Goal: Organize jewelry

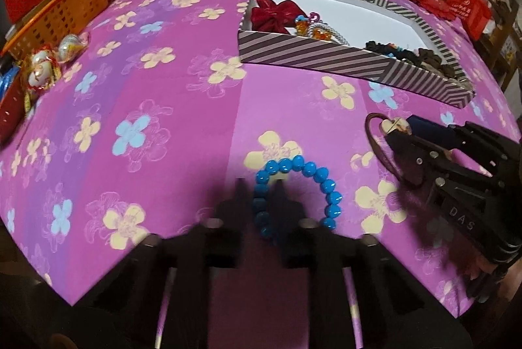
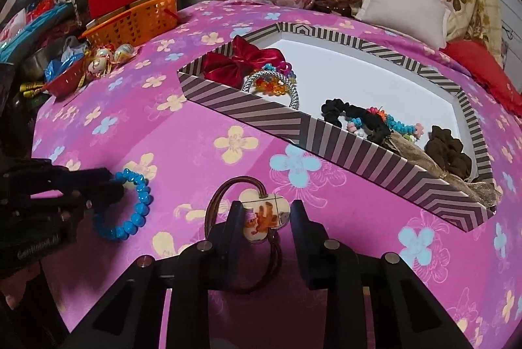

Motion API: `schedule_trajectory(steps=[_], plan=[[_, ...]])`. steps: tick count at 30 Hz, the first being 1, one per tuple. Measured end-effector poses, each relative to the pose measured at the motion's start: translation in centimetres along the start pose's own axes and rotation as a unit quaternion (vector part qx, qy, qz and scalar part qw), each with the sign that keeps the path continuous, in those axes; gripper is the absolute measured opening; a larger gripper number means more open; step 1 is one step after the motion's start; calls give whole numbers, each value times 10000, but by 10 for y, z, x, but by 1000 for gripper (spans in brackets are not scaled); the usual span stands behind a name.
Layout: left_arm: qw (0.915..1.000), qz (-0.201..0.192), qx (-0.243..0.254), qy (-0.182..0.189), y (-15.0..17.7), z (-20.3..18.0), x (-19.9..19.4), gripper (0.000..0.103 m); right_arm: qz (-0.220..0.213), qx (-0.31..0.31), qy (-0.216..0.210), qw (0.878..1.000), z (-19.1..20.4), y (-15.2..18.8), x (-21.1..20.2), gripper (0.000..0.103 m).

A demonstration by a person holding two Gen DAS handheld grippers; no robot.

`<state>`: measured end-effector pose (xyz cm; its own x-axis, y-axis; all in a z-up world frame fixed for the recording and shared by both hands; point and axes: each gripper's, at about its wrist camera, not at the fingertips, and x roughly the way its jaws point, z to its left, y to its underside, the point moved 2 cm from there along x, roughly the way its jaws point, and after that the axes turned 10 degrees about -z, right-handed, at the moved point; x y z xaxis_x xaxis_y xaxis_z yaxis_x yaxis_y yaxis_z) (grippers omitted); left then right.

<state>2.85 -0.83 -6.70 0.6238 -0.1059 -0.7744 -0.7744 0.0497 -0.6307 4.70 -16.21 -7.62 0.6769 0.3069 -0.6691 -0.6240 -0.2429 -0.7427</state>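
A blue bead bracelet (image 1: 326, 186) lies on the pink flowered bedsheet (image 1: 163, 88). My left gripper (image 1: 261, 186) is shut on its left side, with beads pinched between the dark fingers; the right wrist view shows the same grip on the bracelet (image 2: 140, 205) at my left gripper (image 2: 119, 186). My right gripper (image 2: 266, 205) is shut on a brown hair tie with a flower-shaped charm (image 2: 264, 215), whose loop hangs below. From the left wrist view, the right gripper (image 1: 401, 128) is at the right. Beyond stands the striped box (image 2: 326, 140) (image 1: 326, 58).
The box holds a red bow (image 2: 241, 58), a beaded bangle (image 2: 274, 81) and several scrunchies (image 2: 365, 117). An orange basket (image 1: 65, 9) and wrapped ornaments (image 1: 42, 68) sit at the left edge. A pillow (image 2: 404, 13) and bags lie at the back.
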Motion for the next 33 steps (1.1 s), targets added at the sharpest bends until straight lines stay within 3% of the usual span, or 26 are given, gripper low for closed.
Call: schedule_trajectory(steps=[4,15,33], plan=[[9992,69,-248,308,0,5,-3,8,-56,107,-52,9999,2,3,-8,28],[9960,-365,-262,769,-10,3,-50,8,-415,340,-23,9986,3,-2,-50,28],[9941,-851,90,662,-39,-18,-92,8,-856,398,78,9955,-1,-19,-95,28]])
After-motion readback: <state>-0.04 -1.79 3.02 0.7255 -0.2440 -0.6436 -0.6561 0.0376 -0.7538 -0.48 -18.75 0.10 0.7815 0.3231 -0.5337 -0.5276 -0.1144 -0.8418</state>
